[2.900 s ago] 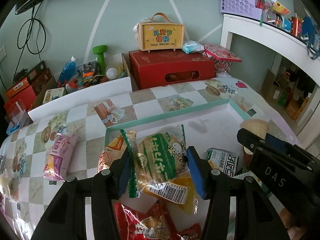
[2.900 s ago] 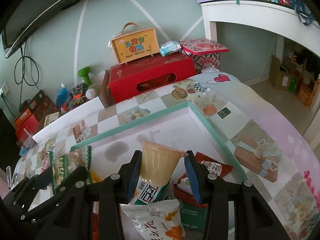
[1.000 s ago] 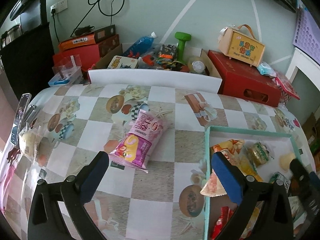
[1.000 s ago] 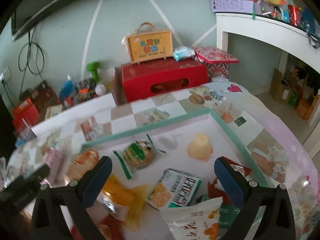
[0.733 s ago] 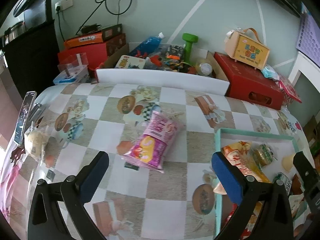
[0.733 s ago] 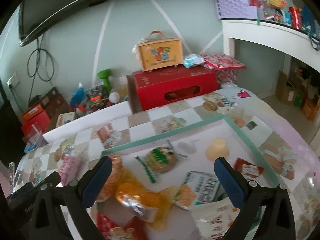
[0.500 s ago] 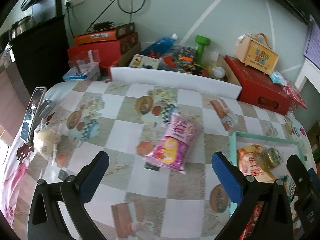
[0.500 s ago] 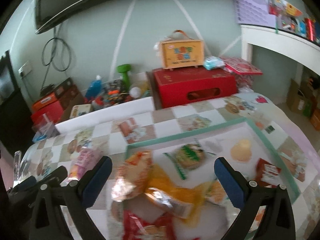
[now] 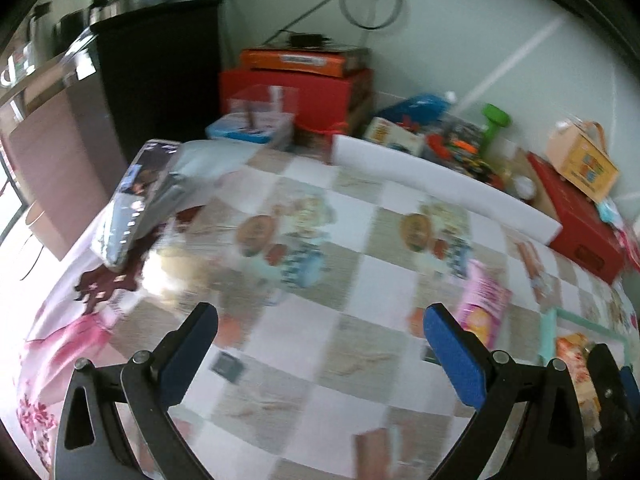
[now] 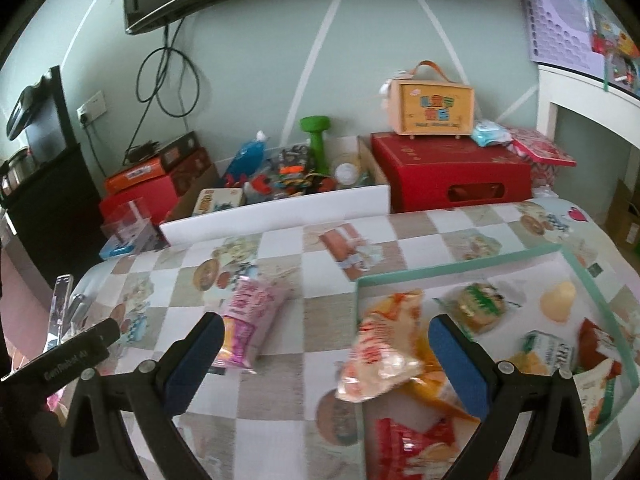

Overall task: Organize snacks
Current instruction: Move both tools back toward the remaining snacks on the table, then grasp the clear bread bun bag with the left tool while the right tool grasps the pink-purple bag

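A pink snack bag [image 10: 246, 320] lies on the checked tablecloth, left of a white tray with a teal rim [image 10: 452, 270]. The tray holds several snacks: an orange bag [image 10: 384, 344] over its left rim, a green packet [image 10: 480, 306], a pale jelly cup [image 10: 558, 300] and red packets [image 10: 412, 440]. My right gripper [image 10: 326, 350] is open and empty, above the cloth between the pink bag and the tray. My left gripper [image 9: 320, 340] is open and empty over the left part of the table; the pink bag [image 9: 482, 308] shows just past its right finger.
A phone [image 9: 134, 204] on a silvery stand sits at the table's left edge. A white board [image 10: 276, 212] stands along the far edge. Behind it are red boxes [image 10: 452, 176], a green dumbbell [image 10: 316, 140] and a yellow carry box [image 10: 432, 110].
Both grippers let go of their snacks, which now lie in the tray, and opened wide. Both have swung left, away from the tray; the left view now blurs toward the table's left edge.
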A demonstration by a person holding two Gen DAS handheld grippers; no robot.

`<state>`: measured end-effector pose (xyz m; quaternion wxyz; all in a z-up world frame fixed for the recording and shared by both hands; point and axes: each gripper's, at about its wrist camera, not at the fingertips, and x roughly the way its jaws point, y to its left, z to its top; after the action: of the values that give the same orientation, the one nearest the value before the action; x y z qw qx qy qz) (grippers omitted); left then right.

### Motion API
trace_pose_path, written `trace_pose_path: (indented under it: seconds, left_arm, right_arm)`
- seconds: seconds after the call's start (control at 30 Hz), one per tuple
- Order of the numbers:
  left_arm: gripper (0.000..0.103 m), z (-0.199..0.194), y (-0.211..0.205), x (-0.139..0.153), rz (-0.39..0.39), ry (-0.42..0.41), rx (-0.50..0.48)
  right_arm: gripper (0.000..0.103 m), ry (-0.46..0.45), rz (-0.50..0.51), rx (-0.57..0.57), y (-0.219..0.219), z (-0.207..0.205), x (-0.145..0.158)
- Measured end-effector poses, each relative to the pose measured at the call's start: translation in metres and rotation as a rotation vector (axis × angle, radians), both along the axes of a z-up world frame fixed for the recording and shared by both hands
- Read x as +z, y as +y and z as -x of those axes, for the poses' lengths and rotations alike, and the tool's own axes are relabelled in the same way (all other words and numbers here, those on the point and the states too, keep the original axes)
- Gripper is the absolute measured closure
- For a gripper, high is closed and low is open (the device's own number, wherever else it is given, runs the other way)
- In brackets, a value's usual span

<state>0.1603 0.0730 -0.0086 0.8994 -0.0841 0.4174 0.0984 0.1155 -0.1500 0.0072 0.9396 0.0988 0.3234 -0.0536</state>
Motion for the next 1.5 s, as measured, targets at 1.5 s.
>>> trace_pose_path:
  seconds: [1.5]
  left_arm:
    - [0.001,-0.028,0.099,-0.055,0.033,-0.022,0.200]
  right_arm:
    - [0.000,0.082,-0.003,0.181,0.070,-0.071,-0.068]
